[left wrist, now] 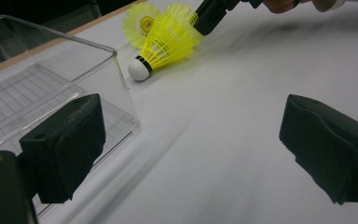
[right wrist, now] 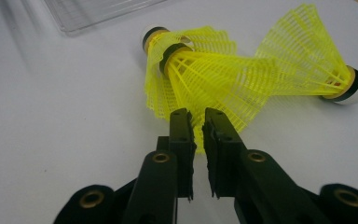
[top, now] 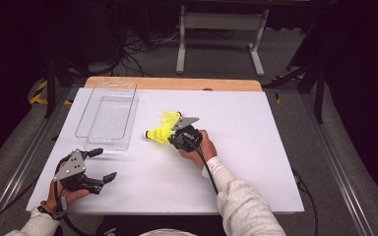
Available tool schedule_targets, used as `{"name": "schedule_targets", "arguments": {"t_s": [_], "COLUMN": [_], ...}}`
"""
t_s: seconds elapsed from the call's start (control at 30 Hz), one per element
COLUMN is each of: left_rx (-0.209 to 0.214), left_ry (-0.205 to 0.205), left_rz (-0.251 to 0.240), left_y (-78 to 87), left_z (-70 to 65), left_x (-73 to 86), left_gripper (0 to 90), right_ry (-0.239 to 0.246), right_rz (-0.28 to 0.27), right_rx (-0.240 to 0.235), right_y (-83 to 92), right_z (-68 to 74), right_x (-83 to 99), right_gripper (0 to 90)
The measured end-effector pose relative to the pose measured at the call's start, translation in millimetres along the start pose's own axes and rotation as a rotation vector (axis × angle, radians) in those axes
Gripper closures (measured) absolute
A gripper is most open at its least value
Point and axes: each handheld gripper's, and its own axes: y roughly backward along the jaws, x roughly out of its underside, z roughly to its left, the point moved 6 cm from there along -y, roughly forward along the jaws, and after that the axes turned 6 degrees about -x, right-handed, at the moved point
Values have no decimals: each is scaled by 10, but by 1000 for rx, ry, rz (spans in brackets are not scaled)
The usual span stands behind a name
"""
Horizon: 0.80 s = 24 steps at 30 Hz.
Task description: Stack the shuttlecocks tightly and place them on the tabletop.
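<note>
High view, left to right: left gripper [top: 100, 164] hovers low at the table's near-left edge, jaws wide with nothing between them. Clear plastic box [top: 109, 114] sits beyond it. Yellow shuttlecocks [top: 163, 129] lie mid-table just right of the box; right gripper [top: 175, 135] pinches one's skirt edge, jaws narrow.

No legible text, labels, numbers (anywhere on table).

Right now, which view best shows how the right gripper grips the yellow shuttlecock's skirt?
The right gripper view: the right gripper pinches the shuttlecock skirt's edge between nearly closed jaws. The left gripper view shows the contact from afar; in the high view the hand partly hides it.
</note>
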Motion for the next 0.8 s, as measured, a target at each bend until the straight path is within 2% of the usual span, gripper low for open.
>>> {"name": "schedule_targets", "arguments": {"t_s": [0.37,0.6,0.8], "left_rx": [-7,-10,-11], "left_ry": [-2,-5,-7], "left_rz": [0,2,3], "left_y": [7,7,2], "left_z": [3,12,7], "left_x": [-4,2,5], "left_gripper": [79,77,76], "right_ry": [12,24,49], "right_rz": [-26,-59,-88], "right_rx": [0,35,67], "right_y": [123,287,405], "right_z": [43,0,-26], "right_x": [-44,-68,-127], "right_gripper": [757,689,672]}}
